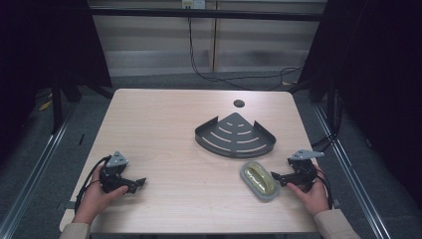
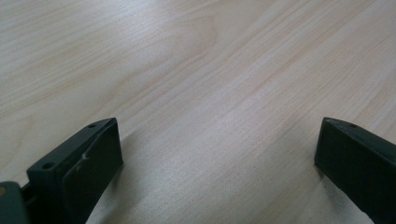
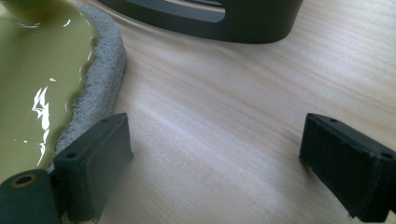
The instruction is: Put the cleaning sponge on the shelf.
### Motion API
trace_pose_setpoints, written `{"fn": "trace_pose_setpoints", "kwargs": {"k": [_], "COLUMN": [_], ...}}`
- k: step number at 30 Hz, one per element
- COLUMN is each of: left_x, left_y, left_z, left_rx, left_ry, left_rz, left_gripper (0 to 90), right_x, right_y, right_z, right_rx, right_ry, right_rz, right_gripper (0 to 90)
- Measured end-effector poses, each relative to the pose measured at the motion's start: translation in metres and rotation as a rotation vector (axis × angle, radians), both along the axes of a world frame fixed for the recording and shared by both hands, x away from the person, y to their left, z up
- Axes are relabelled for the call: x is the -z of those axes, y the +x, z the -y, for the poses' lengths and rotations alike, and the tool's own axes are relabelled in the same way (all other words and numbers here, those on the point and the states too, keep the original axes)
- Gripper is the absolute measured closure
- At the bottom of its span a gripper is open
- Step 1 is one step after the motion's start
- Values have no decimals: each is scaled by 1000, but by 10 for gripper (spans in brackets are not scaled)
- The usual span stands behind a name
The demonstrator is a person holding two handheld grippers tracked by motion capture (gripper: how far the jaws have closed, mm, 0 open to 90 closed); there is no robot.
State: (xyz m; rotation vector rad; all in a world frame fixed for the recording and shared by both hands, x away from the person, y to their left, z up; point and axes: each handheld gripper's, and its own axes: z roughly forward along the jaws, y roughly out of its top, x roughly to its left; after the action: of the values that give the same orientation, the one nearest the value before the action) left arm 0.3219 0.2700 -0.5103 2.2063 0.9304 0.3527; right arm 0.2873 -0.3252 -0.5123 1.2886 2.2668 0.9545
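Scrubber (image 1: 259, 180), an oval grey pad with a glossy yellow-green handle on top, lies flat on the table (image 1: 169, 119) near its front right corner, just in front of a dark grey corner shelf (image 1: 235, 135) with curved slots and a low rim; the two sit close but apart. No brand, label or writing can be read on either. The right gripper (image 1: 276, 177) rests on the table just beside the scrubber's right end, jaws spread wide with nothing between them; in the right gripper view the grey pad's edge (image 3: 100, 79) lies against the nearer jaw's outer side, and the shelf's rim (image 3: 243, 25) crosses the top. The left gripper (image 1: 138, 184) lies at the front left, well apart from both things, jaws likewise spread over bare wood (image 2: 201, 93). The table is pale wood grain with rounded corners and a round cable hole (image 1: 239, 103) near its far edge. Beyond it stand pale wall panels, a black cable (image 1: 199, 69) trailing down to a grey floor, and dark curtains on both sides.
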Motion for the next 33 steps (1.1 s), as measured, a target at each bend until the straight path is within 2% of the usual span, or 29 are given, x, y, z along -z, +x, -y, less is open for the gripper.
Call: {"fn": "trace_pose_setpoints", "kwargs": {"k": [3, 9, 10, 11, 12, 13, 15, 16, 17, 18, 19, 20, 21, 22, 24, 26, 27, 33], "left_x": [0, 0, 0, 0, 0, 0, 0, 0, 0, 0, 0, 0, 0, 0, 0, 0, 0, 0], "left_y": [0, 1, 1, 1, 1, 1, 0, 0, 0, 0, 0, 0, 0, 0, 0, 0, 0, 0], "left_z": [0, 0, 0, 0, 0, 0, 0, 0, 0, 0, 0, 0, 0, 0, 0, 0, 0, 0], "left_rx": [3, 5, 6, 6, 6, 6, 5, 4, 5, 6, 6, 5, 5, 4, 4, 4, 5, 5], "left_ry": [2, 0, 0, 1, 1, 1, 4, 3, 3, 0, 0, 3, 3, 3, 3, 3, 3, 0], "left_rz": [1, 1, 1, 1, 2, 2, 2, 2, 2, 2, 2, 2, 2, 1, 1, 1, 2, 1], "left_gripper": [0, 0, 0, 0, 0, 0, 0, 0, 0, 0, 0, 0, 0, 0, 0, 0, 0, 0], "right_x": [0, -1, -4, -8, -13, -13, -18, -22, -22, -28, -28, -36, -36, -45, -54, -57, -65, -78], "right_y": [0, -1, 0, 2, 3, 3, 7, 13, 13, 18, 18, 22, 22, 26, 28, 29, 31, 33], "right_z": [0, -3, -4, -4, -4, -4, -5, -6, -6, -6, -6, -8, -8, -8, -9, -8, -9, -14], "right_rx": [3, 42, 42, 37, 34, 34, 59, 60, 60, 74, 74, 83, 83, 73, 84, 76, 80, 69], "right_ry": [0, -4, -16, -35, -32, -32, -18, -6, -6, -3, -3, -26, -26, -80, -80, -87, -94, -117], "right_rz": [0, -16, -41, -70, -108, -108, -169, -222, -222, -281, -281, -315, -315, -325, -347, -348, -355, -365], "right_gripper": [84, 90, 105, 161, 217, 217, 225, 236, 236, 245, 245, 248, 248, 248, 248, 248, 250, 256]}}
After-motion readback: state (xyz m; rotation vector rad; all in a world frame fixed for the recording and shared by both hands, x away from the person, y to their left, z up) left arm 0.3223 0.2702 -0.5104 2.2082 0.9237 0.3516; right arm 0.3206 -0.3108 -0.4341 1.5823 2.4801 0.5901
